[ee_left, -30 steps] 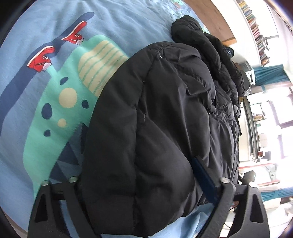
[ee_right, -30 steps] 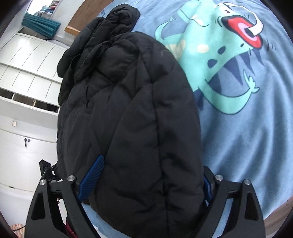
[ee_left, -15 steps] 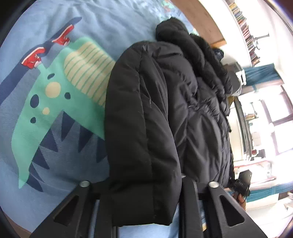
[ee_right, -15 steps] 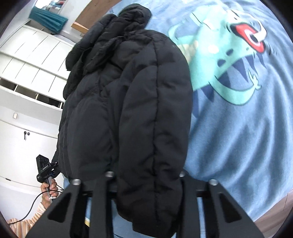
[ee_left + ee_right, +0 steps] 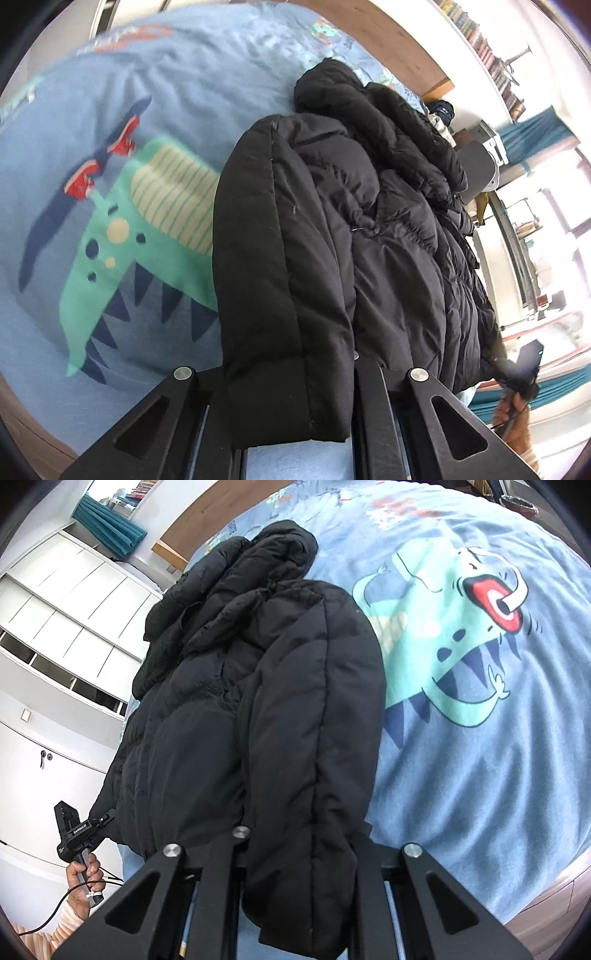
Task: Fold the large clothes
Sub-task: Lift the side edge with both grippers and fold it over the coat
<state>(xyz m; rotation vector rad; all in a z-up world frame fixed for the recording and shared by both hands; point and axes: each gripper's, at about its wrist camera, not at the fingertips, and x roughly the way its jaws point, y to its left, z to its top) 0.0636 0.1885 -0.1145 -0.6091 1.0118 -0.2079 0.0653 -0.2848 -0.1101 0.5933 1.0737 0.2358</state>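
A black puffer jacket (image 5: 369, 229) lies bunched lengthwise on a bed covered by a blue dinosaur-print duvet (image 5: 110, 229), its hood end toward the wooden headboard (image 5: 388, 48).

Left wrist view — the left gripper (image 5: 291, 398) has its 2 fingers drawn in against a padded cuff of the jacket, the fabric pinched between them and hanging below the grip. The green dinosaur body with its striped yellow belly shows on the duvet just beside the jacket, on the side away from the window (image 5: 554, 206). A bookshelf (image 5: 480, 48) runs along the wall beyond the headboard.

Right wrist view — the right gripper (image 5: 303, 871) likewise has its 2 fingers closed onto a thick folded section of the jacket (image 5: 258, 709), which bulges out above and below the fingers. The dinosaur's open red mouth on the duvet (image 5: 480, 738) lies beside the jacket, opposite the white cabinets (image 5: 55, 657). Near those cabinets, below the jacket's edge, the person's left hand (image 5: 83, 880) holds the handle of the other gripper.
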